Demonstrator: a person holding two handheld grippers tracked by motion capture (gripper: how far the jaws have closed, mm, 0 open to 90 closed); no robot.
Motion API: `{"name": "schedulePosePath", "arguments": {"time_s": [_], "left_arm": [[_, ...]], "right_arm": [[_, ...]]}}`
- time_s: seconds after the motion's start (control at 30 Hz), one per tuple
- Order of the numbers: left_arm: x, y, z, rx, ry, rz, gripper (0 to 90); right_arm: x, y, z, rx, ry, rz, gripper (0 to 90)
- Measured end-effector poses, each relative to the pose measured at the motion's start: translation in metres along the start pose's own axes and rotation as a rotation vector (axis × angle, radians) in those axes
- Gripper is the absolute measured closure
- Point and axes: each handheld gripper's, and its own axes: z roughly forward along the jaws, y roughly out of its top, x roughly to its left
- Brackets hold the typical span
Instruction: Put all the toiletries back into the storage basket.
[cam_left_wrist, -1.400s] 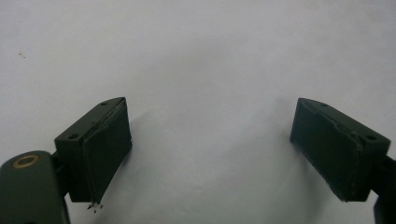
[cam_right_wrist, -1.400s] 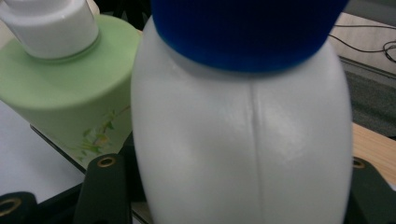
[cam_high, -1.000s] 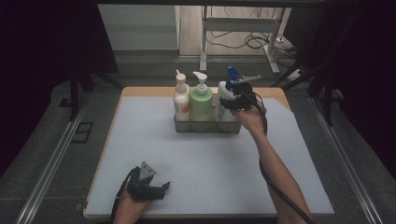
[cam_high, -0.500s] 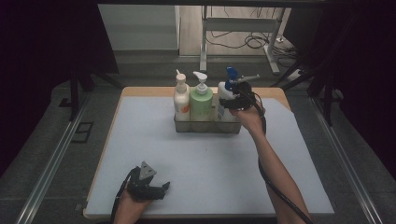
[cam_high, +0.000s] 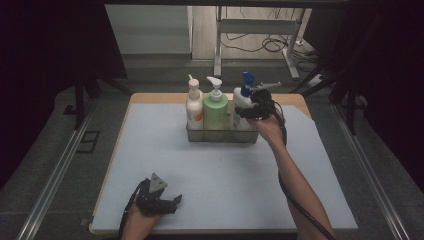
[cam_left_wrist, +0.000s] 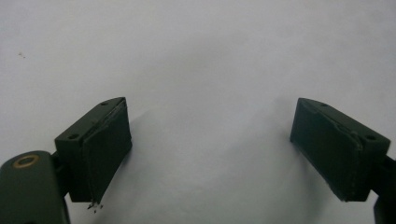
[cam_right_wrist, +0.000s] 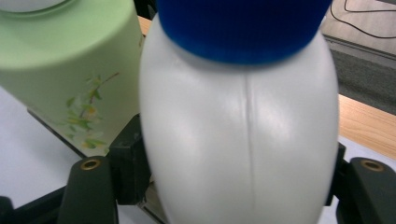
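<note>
A white bottle with a blue pump top stands at the right end of a clear caddy at the back of the table. Next to it are a green pump bottle and a white bottle with an orange label. My right gripper reaches in from the right, and its jaws have just been opening with the blue-topped bottle still between them. The green bottle is close on the left in that view. My left gripper rests open near the front edge, with nothing between its jaws.
A pale blue mat covers the wooden table. The right forearm and its cable cross the mat's right half. Metal rails run along both sides of the table.
</note>
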Motion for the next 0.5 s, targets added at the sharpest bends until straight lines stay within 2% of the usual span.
{"name": "schedulePosePath", "arguments": {"time_s": [0.5], "left_arm": [[0.0, 0.0, 0.0, -0.001, -0.001, -0.001, 12.2]], "right_arm": [[0.001, -0.017, -0.014, 0.012, 0.023, -0.017, 26.7]]}}
